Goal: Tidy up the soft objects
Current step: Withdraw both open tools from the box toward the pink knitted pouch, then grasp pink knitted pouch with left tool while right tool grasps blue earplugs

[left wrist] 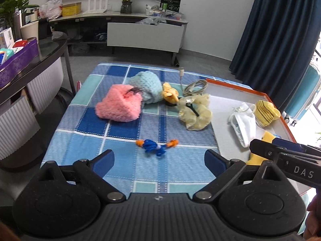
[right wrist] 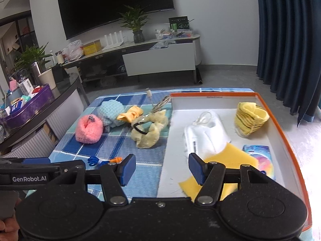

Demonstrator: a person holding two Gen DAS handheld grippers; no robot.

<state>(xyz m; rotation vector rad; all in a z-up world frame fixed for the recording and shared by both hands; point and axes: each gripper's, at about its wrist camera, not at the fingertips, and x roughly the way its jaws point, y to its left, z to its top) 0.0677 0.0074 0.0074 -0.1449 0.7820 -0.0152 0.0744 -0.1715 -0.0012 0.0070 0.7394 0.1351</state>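
Your left tool (left wrist: 159,157) hangs released over the near edge of the tabletop (left wrist: 88,144), its blue pads wide apart with nothing between them. Just beyond it lies the blue-and-orange corded earplug bundle (left wrist: 155,145) on the checked cloth. Your right tool (right wrist: 162,165) is also released, pads spread, above the near end of the orange-rimmed tray (right wrist: 280,124) that fills the tabletop's right side.

Inside the tray you have a yellow sponge sheet (right wrist: 228,158) under the right tool's right pad, a white face mask (right wrist: 206,134) in the middle, a yellow striped knit piece (right wrist: 250,118) toward the far right corner, and a colourful packet (right wrist: 258,156) by the right rim.

Out on the cloth sit the pink fuzzy pouch (left wrist: 120,106), a light blue knit piece (left wrist: 147,85) behind it, a yellow bow (left wrist: 170,94) and a pale yellow scrunchie (left wrist: 195,112) near the tray's left rim. A grey cable (left wrist: 195,87) lies coiled toward the far edge.
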